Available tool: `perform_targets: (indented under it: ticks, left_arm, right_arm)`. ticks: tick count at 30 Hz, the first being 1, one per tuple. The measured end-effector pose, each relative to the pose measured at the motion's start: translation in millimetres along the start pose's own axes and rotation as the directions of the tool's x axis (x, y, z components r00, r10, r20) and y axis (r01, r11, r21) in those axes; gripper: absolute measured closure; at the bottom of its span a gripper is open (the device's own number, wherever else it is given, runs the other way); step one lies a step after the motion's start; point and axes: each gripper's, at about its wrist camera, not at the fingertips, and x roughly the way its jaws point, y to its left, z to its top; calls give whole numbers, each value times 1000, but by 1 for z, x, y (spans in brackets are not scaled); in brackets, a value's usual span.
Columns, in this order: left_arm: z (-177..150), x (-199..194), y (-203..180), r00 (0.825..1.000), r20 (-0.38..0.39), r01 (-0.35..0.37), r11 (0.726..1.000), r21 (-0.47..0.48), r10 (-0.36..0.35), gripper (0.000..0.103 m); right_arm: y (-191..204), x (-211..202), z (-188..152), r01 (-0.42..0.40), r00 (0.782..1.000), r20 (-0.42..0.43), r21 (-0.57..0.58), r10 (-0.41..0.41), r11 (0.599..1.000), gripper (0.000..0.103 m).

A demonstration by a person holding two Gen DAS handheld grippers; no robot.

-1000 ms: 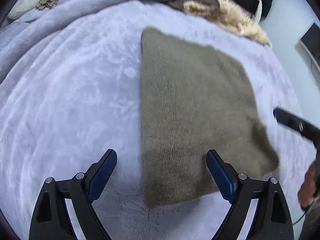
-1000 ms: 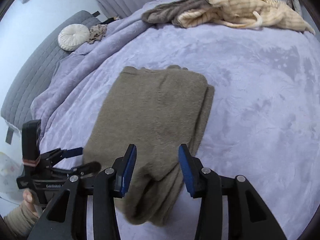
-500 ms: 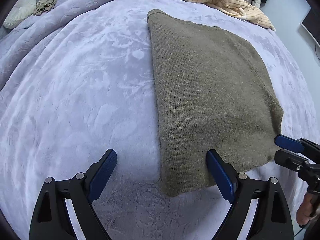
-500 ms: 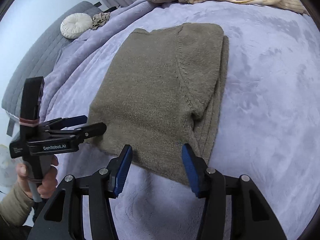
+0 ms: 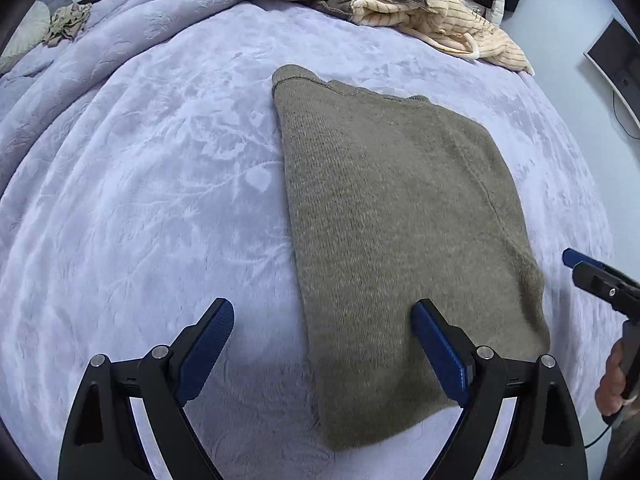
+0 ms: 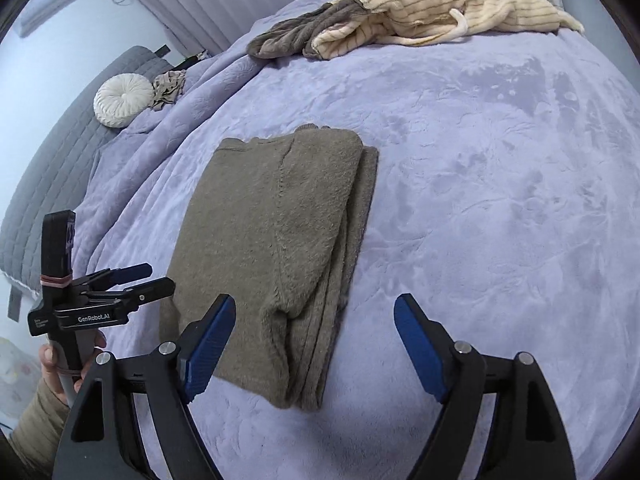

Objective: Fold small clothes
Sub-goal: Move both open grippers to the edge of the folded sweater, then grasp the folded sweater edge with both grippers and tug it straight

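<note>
An olive-brown knit sweater (image 5: 400, 232) lies folded into a long rectangle on the lavender bedspread (image 5: 140, 200); it also shows in the right wrist view (image 6: 272, 248), with its folded layers stacked along the right side. My left gripper (image 5: 322, 332) is open and empty, raised over the sweater's near left edge. My right gripper (image 6: 314, 332) is open and empty, above the sweater's near right corner. The left gripper also shows in the right wrist view (image 6: 136, 280), beside the sweater's left edge.
A pile of brown and cream striped clothes (image 5: 380, 0) lies at the far edge of the bed, also seen in the right wrist view (image 6: 420, 16). A round white cushion (image 6: 122, 98) and a small crumpled cloth (image 6: 170, 86) sit far left by the grey headboard (image 6: 48, 168).
My right gripper has opened wide and both grippers have drawn back from the sweater. The sweater lies flat and released on the bed.
</note>
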Motion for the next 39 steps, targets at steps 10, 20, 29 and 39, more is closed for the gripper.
perform_targets:
  ticks: [10, 20, 29, 39]
  left_arm:
    - [32, 51, 0, 973, -79, 213, 976, -46, -216, 11]
    - [40, 62, -10, 960, -77, 271, 963, -10, -270, 35]
    - [37, 27, -33, 987, -9, 162, 981, 108, -162, 55]
    - [15, -4, -33, 988, 36, 144, 982, 126, -149, 55]
  right_arm:
    - [-23, 76, 25, -96, 991, -84, 140, 108, 986, 19]
    - [-4, 115, 35, -157, 980, -109, 101, 168, 982, 45]
    - [28, 89, 37, -80, 995, -54, 20, 81, 997, 67]
    - [60, 60, 25, -59, 998, -24, -30, 58, 998, 67]
